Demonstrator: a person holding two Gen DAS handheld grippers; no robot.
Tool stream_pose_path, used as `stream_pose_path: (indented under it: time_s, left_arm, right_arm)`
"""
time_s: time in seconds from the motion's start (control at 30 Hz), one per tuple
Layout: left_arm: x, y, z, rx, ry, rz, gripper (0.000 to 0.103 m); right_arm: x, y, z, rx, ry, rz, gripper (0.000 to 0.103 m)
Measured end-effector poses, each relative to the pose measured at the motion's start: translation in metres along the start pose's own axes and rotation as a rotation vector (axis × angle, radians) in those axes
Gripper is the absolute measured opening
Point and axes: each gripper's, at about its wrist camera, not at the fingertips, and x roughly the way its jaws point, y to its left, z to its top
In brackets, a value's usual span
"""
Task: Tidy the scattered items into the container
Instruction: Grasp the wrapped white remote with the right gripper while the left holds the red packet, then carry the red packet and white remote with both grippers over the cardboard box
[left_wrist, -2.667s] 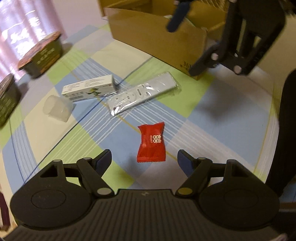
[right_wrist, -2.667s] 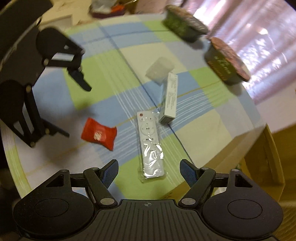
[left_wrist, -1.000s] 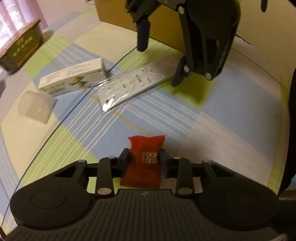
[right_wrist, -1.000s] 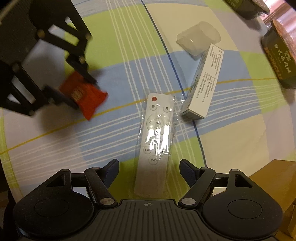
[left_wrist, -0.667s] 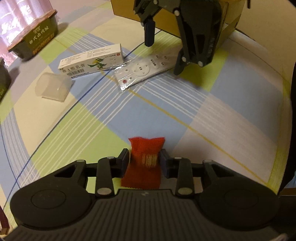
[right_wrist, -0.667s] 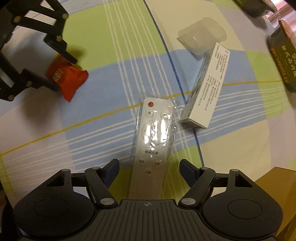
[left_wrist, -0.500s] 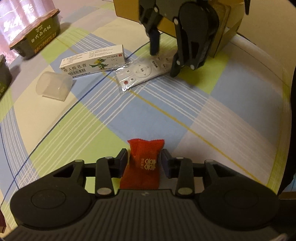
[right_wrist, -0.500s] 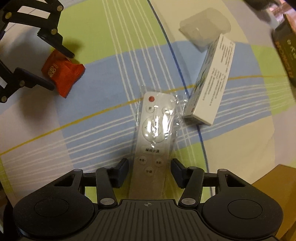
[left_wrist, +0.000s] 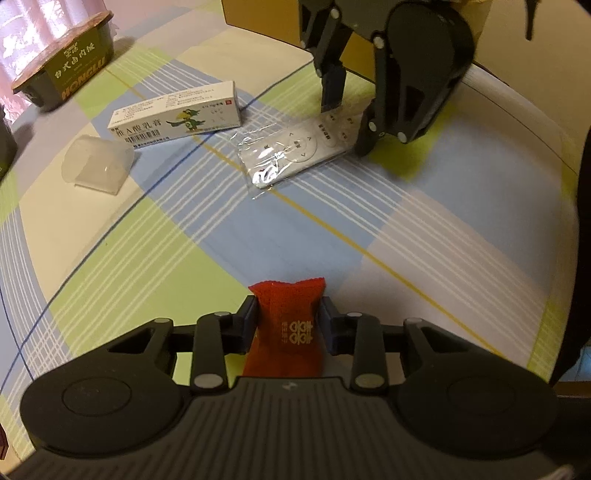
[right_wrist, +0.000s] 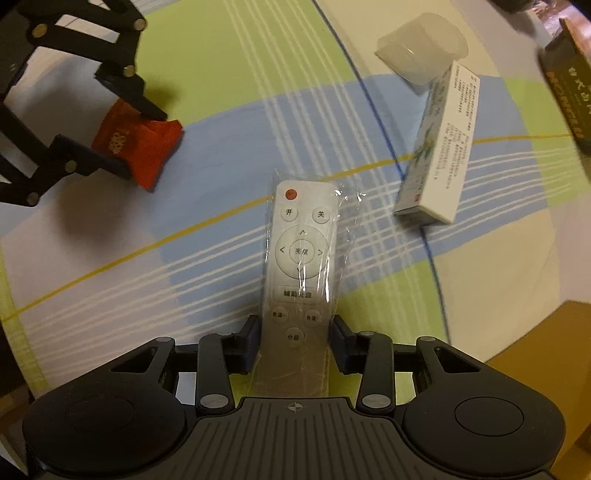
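My left gripper (left_wrist: 288, 323) is shut on a red candy packet (left_wrist: 286, 328), held just above the checked tablecloth; the right wrist view shows the same packet (right_wrist: 136, 144) between those black fingers. A white remote control in clear plastic wrap (right_wrist: 301, 258) lies on the cloth, and my right gripper (right_wrist: 294, 336) is shut on its near end. From the left wrist view the remote (left_wrist: 299, 147) sits under the right gripper (left_wrist: 347, 122). The cardboard box (left_wrist: 266, 22) stands at the far edge.
A white medicine carton (left_wrist: 175, 116) and a translucent plastic cup on its side (left_wrist: 96, 166) lie left of the remote. A dark green food tub (left_wrist: 62, 79) stands far left. The table's edge (left_wrist: 554, 155) curves along the right.
The right gripper's fingers have come together on the remote's near end. The left gripper stays shut on the red packet and has lifted it slightly.
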Motion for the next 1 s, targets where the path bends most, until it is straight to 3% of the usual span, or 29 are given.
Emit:
stream_pose_path:
  time_s: [0.17, 0.47, 0.8, 1.0]
  left_arm:
    - [-0.010, -0.014, -0.009, -0.018, 0.007, -0.016, 0.030]
    - [-0.021, -0.034, -0.025, -0.086, 0.022, -0.047, 0.030]
    - [-0.024, -0.046, -0.035, -0.141, 0.034, -0.047, 0.030]
    - [-0.024, -0.044, -0.036, -0.183, 0.029, -0.063, 0.030]
  right_arm:
    - [-0.012, 0.038, -0.017, 0.060, -0.030, 0.026, 0.042]
    - [-0.021, 0.096, -0.063, 0.316, -0.088, 0.090, 0.042]
    - [-0.028, 0.134, -0.089, 0.540, -0.170, 0.126, 0.042]
    - [-0.028, 0.143, -0.097, 0.757, -0.261, 0.156, 0.042]
